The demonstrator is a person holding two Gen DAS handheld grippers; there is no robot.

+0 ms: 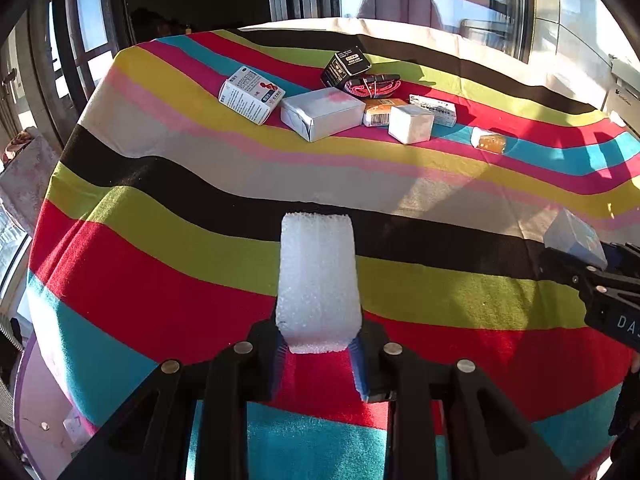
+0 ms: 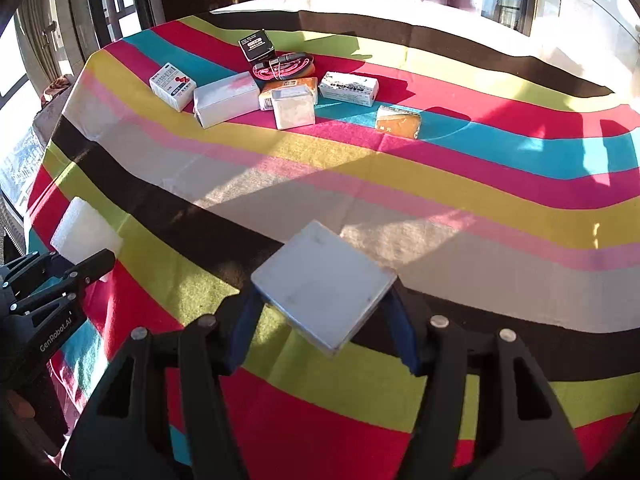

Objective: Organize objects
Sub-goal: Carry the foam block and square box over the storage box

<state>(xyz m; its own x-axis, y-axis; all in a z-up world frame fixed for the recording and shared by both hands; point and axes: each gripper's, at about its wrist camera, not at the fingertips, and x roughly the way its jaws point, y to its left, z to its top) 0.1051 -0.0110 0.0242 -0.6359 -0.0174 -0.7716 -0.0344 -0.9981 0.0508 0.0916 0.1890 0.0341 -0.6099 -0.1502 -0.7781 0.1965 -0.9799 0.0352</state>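
Note:
My left gripper is shut on a white foam block and holds it upright above the striped tablecloth. The foam block also shows in the right wrist view, at the far left. My right gripper is shut on a flat grey-white box, held tilted above the cloth. That box also shows at the right edge of the left wrist view. A cluster of boxes lies at the far side: a white medicine box, a silver box, a white cube box.
In the far cluster there are also a black box, a coiled red-black cable, an orange box, a white printed box and a small orange pack. Windows stand behind the table.

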